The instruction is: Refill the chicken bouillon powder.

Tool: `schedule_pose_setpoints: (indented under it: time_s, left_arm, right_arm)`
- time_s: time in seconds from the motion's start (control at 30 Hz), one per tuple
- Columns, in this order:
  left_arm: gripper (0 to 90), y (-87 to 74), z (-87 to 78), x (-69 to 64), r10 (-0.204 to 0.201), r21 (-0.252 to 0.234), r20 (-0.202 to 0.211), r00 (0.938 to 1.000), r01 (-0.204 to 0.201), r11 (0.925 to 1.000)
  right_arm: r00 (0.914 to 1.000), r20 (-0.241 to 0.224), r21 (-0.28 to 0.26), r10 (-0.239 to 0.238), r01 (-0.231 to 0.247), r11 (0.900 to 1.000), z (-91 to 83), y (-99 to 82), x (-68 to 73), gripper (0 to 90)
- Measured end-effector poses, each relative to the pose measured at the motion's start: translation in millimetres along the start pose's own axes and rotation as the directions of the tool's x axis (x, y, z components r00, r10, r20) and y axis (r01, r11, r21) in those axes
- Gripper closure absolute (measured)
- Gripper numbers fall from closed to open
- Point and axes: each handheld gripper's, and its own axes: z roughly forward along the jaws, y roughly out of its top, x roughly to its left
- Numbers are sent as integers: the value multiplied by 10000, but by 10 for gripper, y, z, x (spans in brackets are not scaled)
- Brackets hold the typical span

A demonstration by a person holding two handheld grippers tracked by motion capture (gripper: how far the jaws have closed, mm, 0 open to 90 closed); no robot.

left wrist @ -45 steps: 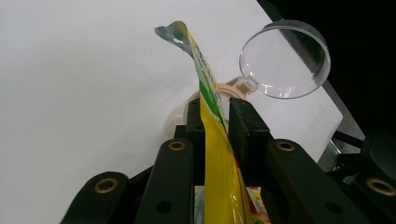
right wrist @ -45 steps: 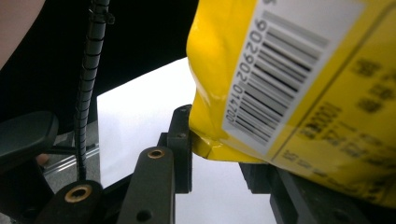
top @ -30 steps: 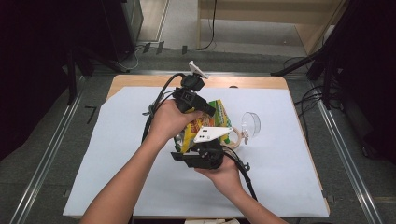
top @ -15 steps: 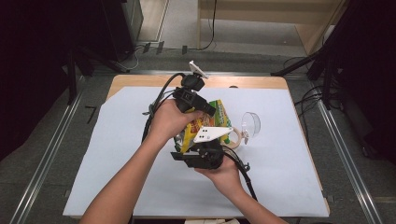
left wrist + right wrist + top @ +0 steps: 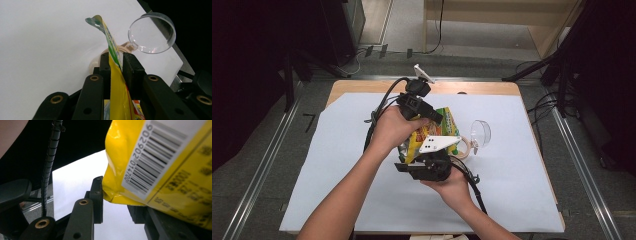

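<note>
A yellow and green snack bag (image 5: 439,127) hangs above the white table cover, held between my two grippers. In the left gripper view, my left gripper (image 5: 116,56) is shut on the bag's (image 5: 117,82) thin sealed edge, which sticks up past the jaw tips. From above, the left gripper (image 5: 428,116) comes at the bag from the far side. My right gripper (image 5: 426,152) is at the bag's near end. In the right gripper view, the right gripper (image 5: 115,195) has the bag's (image 5: 160,162) barcode corner between its jaws, and the left pad touches the foil while the bag hides the other pad.
A clear round lens-like piece (image 5: 480,134) and a beige tape ring (image 5: 464,147) lie on the white cover (image 5: 337,165) just right of the bag. Black cables trail from both grippers. The wooden table edge (image 5: 472,87) runs along the far side.
</note>
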Motion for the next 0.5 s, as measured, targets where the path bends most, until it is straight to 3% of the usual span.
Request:
schedule_pose_setpoints:
  time_s: [0.5]
  left_arm:
    - [785,-6,4,-46,139,-2,-124,9998,-139,9999]
  right_arm:
    - [10000,17,-16,-11,11,10000,12,-13,-6,707]
